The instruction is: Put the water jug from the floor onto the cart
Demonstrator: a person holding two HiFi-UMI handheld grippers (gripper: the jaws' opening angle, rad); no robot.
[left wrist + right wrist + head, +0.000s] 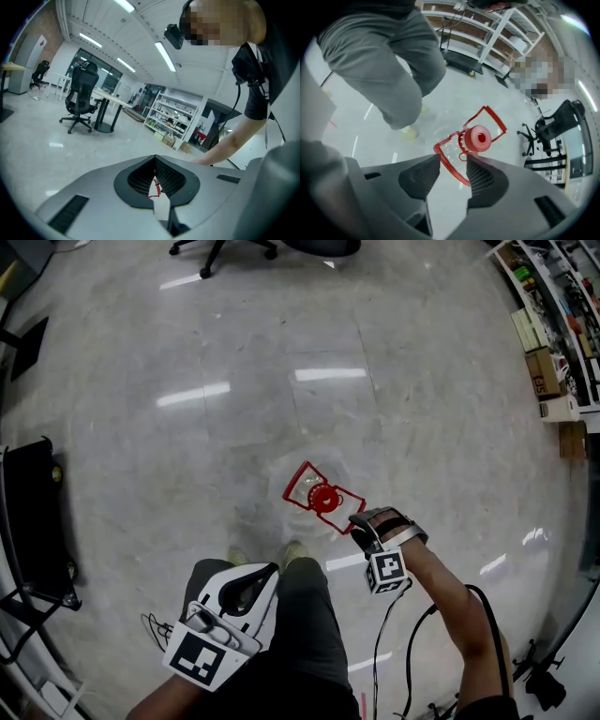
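Note:
The clear water jug (pixel 315 480) stands on the floor just in front of the person's feet, with a red cap (pixel 324 495) and a red wire handle (pixel 302 486). My right gripper (pixel 359 521) points steeply down at the jug's near right side. In the right gripper view its jaws (pixel 453 161) are open, with the lower loop of the handle (pixel 451 165) in the gap and the cap (pixel 479 137) just beyond; the pads do not press on it. My left gripper (pixel 270 570) hangs by the person's legs, its jaws (pixel 154 159) shut and empty.
A black flat cart (pixel 33 521) stands at the left edge of the head view. Shelves with boxes (pixel 553 334) line the right side. An office chair (pixel 225 247) is at the far end. The person's legs (pixel 305 624) and cables (pixel 380 652) are close by.

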